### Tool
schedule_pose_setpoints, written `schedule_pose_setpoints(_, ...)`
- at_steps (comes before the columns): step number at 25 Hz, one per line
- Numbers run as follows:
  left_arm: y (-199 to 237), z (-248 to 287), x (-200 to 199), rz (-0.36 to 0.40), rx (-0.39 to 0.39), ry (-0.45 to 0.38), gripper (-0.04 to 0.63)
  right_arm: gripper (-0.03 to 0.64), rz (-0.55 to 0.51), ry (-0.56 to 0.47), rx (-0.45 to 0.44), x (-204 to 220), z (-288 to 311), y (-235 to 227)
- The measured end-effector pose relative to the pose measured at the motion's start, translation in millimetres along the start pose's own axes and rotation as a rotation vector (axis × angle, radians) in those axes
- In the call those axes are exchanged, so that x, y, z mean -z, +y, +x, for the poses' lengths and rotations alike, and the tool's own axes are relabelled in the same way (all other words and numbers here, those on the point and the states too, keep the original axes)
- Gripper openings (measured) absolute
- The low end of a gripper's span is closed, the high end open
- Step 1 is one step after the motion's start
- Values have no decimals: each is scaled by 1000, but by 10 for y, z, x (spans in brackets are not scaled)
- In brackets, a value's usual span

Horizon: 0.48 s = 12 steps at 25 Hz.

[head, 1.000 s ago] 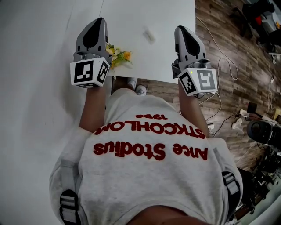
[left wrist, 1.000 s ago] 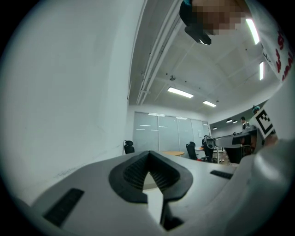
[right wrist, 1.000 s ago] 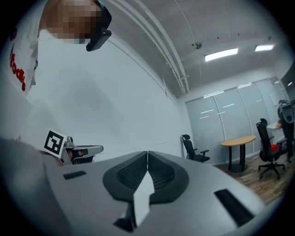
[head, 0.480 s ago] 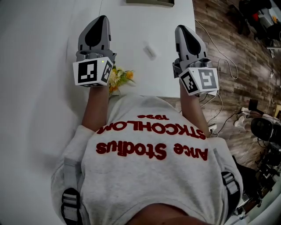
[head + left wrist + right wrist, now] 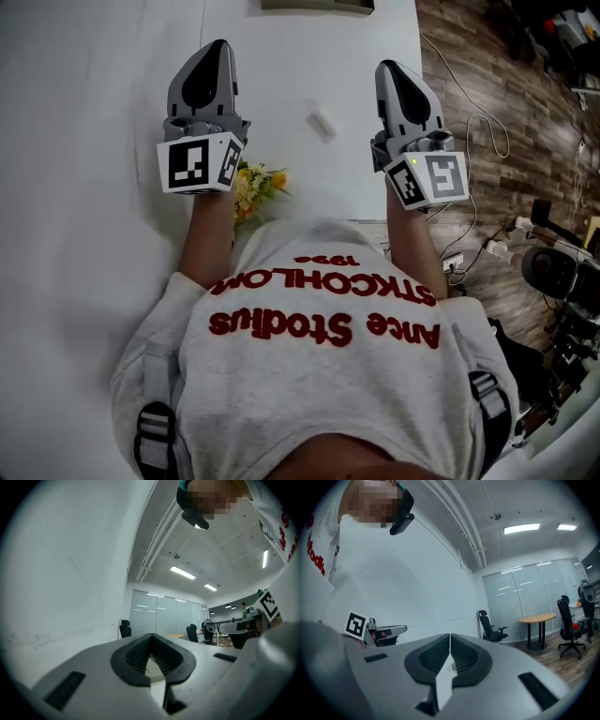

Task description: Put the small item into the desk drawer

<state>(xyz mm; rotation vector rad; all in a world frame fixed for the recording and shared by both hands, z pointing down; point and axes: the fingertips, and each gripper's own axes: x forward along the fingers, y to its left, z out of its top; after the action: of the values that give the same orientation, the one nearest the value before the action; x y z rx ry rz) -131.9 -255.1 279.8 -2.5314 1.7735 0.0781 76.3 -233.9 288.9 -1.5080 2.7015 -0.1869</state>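
Observation:
The small white item lies on the white desk, between my two grippers and apart from both. My left gripper hovers over the desk to the item's left, its jaws shut and empty. To the item's right, near the desk's right edge, my right gripper is shut on nothing. Both gripper views tilt up at the room, where the left gripper and the right gripper each show closed tips. No drawer shows in any view.
A bunch of yellow flowers sits at the desk's near edge beside my left forearm. A dark flat object lies at the desk's far edge. Wooden floor with cables runs along the right. Office chairs and a round table stand farther off.
Both grippers have moved a little farther over the desk, and the person has stepped closer. The floor gap at the desk's near edge is now hidden. The item has not moved.

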Motion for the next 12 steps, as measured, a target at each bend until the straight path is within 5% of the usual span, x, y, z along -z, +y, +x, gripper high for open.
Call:
schedule_pose_setpoints(5,-32,-283,-22,19,-26,23,6,8,-7,60,-44,69,-71,170)
schedule_pose_setpoints(12,16,-497,219,-14,-8,54,6,12,32,206,-99,727,-76,334)
